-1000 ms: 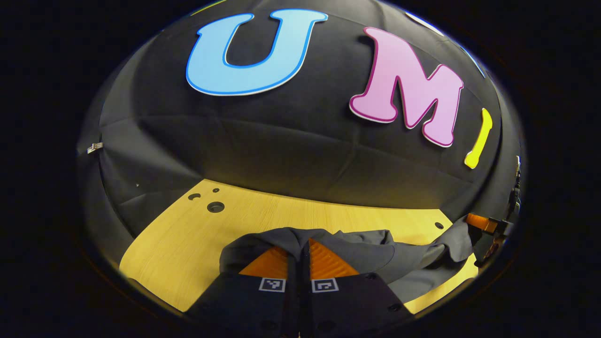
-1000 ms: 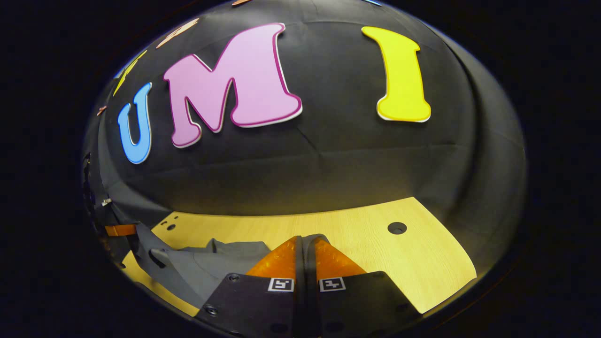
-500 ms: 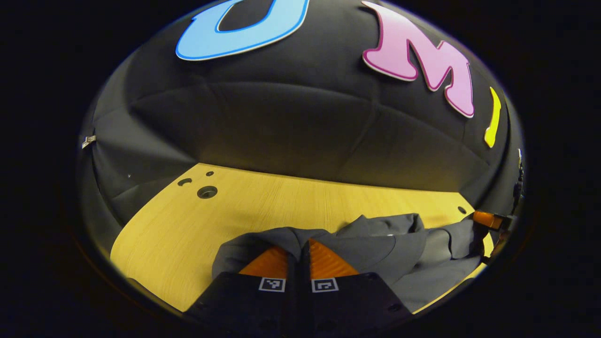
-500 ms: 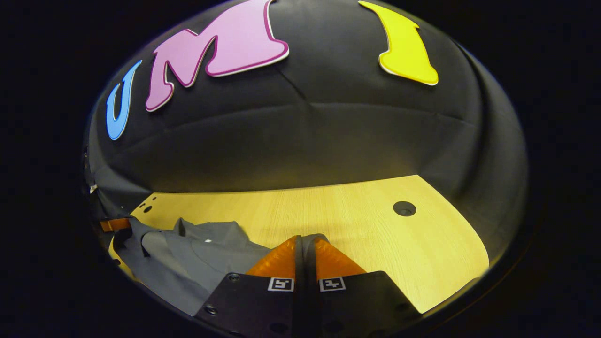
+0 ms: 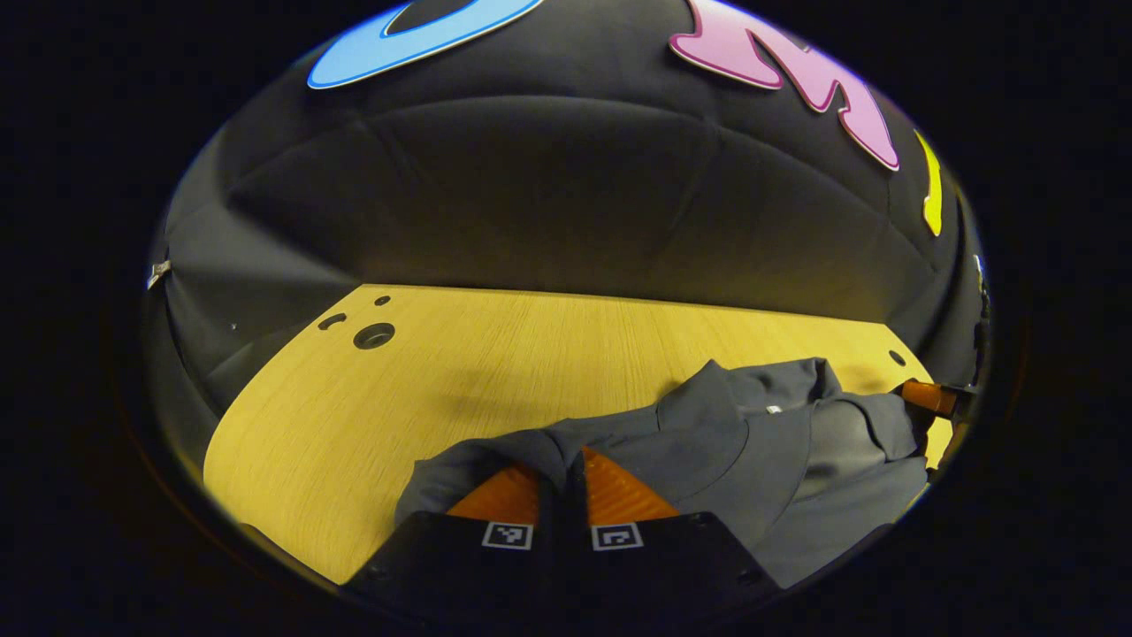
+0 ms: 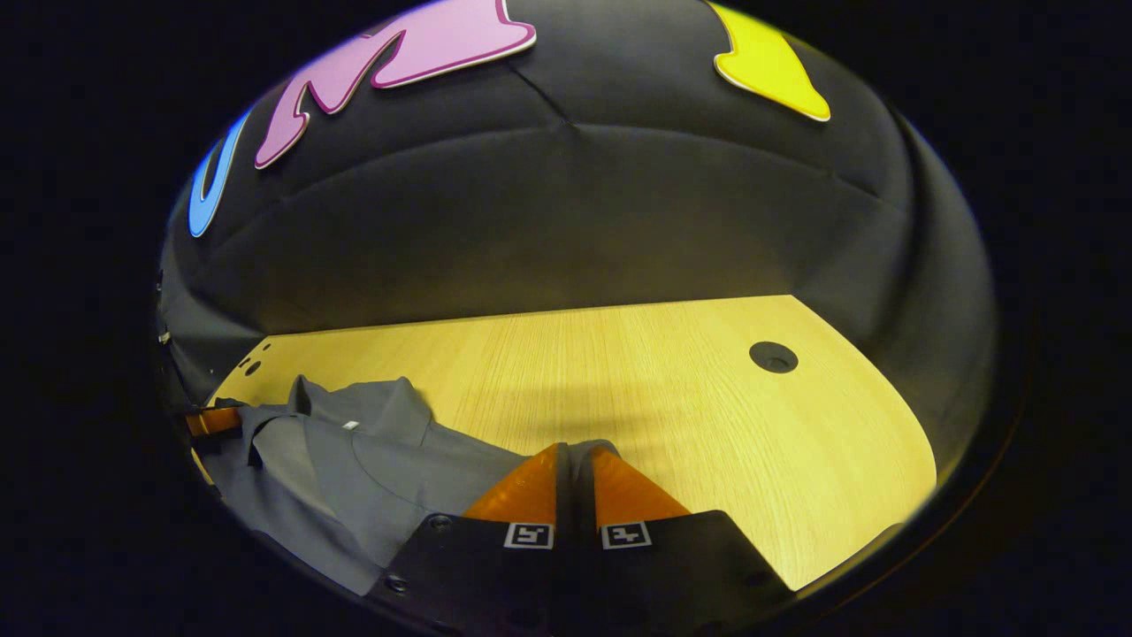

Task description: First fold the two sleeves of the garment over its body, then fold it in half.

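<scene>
The wooden table carries everything here, its pale top running back to the black booth wall, with 3 dark holes near its far left corner in the left gripper view and 1 round hole toward its far right in the right gripper view. On it lies the grey polo shirt, collar toward the table's far edge, a small white tag showing at the neck. The shirt stretches crosswise between the 2 grippers, so its long axis at this moment runs from one hand to the other, roughly parallel to the table's near edge. The left gripper has its 2 orange fingers pressed together on a bunched fold of the shirt's cloth at the shirt's left end. The right gripper is likewise pinched closed on a strip of grey cloth at the shirt's right end; it appears far off at the right rim of the left gripper view as well. The cloth sits low, close to the tabletop, and the body looks rumpled, not flat. Each gripper is nearest its own end, so the coming move likely depends on both easing the shirt flat together before either sleeve is folded across the body.
</scene>
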A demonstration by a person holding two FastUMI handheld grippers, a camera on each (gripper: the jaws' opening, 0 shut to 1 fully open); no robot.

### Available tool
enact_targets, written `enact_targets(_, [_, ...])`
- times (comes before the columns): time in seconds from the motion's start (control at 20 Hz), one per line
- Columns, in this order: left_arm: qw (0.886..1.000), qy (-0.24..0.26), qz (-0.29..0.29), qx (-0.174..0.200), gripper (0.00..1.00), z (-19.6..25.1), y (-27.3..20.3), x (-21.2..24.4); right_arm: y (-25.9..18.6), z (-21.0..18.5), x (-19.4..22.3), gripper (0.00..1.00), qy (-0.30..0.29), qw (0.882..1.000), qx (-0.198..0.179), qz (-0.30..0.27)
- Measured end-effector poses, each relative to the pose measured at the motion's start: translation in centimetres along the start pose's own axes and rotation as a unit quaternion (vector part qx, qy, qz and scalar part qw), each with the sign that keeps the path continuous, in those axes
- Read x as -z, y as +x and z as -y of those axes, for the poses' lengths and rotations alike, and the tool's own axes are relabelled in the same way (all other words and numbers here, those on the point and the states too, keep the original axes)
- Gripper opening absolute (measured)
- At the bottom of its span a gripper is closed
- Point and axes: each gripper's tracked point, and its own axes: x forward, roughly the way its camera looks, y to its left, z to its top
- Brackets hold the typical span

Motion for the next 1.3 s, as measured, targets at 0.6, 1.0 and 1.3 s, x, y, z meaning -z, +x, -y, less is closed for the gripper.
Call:
enact_targets(0.6, [0.999, -0.014, 0.034, -0.014, 0.96, -2.1, -7.7, -1.6, -8.5, 1.6, -2.0, 0.37, 0.043, 0.999, 0.006, 0.003])
enact_targets(1.0, [0.997, -0.035, 0.067, 0.03, 0.96, -0.6, -18.8, -3.0, -19.0, -1.8, -2.4, 0.66, 0.024, 0.999, -0.026, 0.012])
enact_targets(1.3, [0.995, -0.018, 0.082, 0.059, 0.96, 0.7, -26.7, -2.7, -26.4, -6.3, -2.6, 0.77, 0.006, 0.997, -0.072, 0.023])
